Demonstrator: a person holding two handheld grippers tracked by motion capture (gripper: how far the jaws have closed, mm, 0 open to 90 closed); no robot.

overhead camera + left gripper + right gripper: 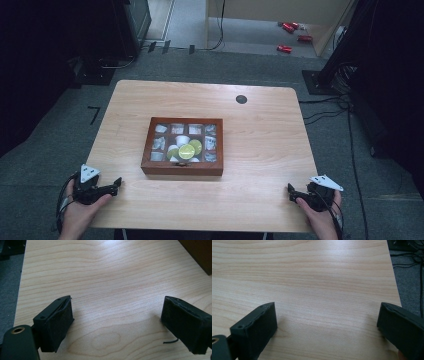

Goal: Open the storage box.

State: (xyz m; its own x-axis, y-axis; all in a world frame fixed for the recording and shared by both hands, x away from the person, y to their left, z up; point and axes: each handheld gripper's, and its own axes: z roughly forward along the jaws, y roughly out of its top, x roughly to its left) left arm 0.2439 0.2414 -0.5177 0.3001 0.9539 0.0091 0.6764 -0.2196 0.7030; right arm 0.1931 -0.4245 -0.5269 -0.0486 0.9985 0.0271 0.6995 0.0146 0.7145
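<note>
The wooden box [182, 167] sat near the middle of the bench [260, 150], lid shut, its glass panes showing white capsules and lime slices inside; its front wall faced the near edge. The left claw [118, 183] rested at the near left corner of the bench, held in a hand [82, 212], jaws standing wide apart over bare wood with nothing between them. The right claw [289, 188] lay at the near right corner, likewise spread apart and holding nothing. Both claws stood well apart from the box, one to each side of it
</note>
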